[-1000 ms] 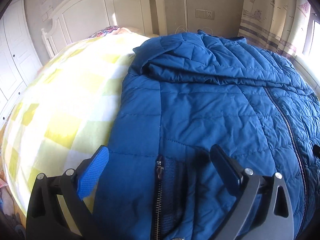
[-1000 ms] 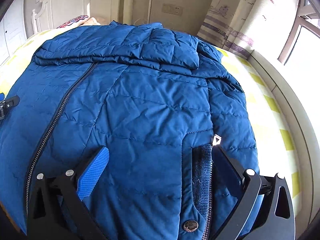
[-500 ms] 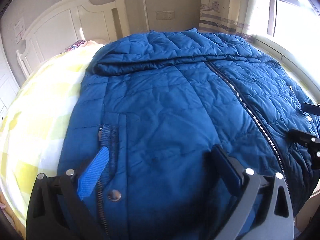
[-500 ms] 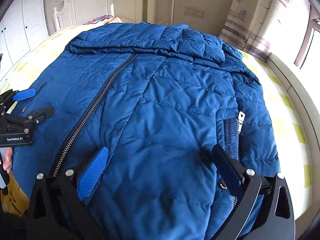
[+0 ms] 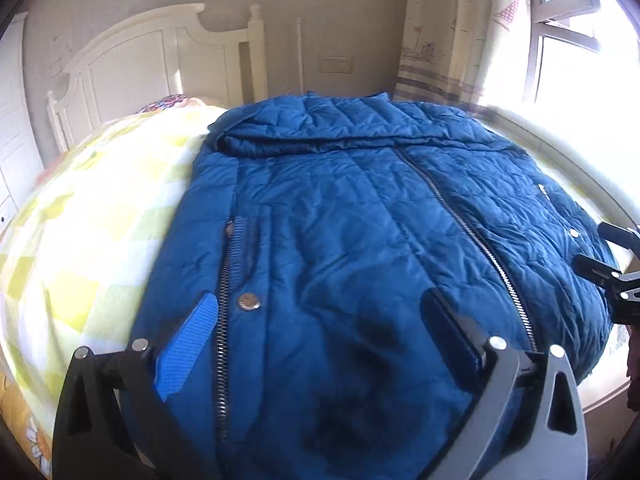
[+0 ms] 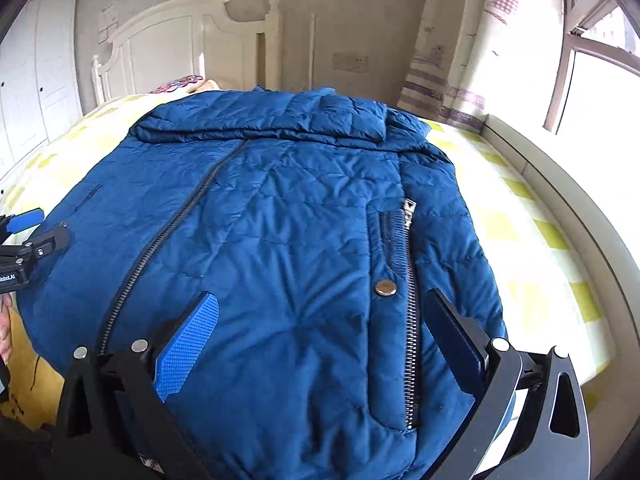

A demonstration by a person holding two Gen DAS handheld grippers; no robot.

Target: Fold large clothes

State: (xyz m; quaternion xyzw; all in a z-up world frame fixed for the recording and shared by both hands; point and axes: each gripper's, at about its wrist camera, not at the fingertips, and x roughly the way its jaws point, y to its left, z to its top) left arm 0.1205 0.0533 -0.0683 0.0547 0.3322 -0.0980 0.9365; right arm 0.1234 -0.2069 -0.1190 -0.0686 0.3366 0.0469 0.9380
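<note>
A large blue quilted jacket (image 5: 352, 240) lies front up on the bed, zipped down the middle, with its collar and folded sleeves at the far end. It also shows in the right wrist view (image 6: 280, 240). My left gripper (image 5: 320, 320) is open and empty above the jacket's near left hem, by a zipped pocket. My right gripper (image 6: 320, 316) is open and empty above the near right hem, by the other pocket. Each gripper also shows at the edge of the other's view: the right one (image 5: 608, 268), the left one (image 6: 28, 236).
The bed has a yellow and white checked cover (image 5: 88, 240) and a white headboard (image 5: 160, 64) at the far end. A white wardrobe (image 6: 36, 80) stands at the left. A curtain (image 6: 460, 40) and a window sill (image 6: 560, 200) run along the right.
Both grippers have pulled back toward the jacket's near hem and risen, so more of the jacket shows. Both stay open and empty.
</note>
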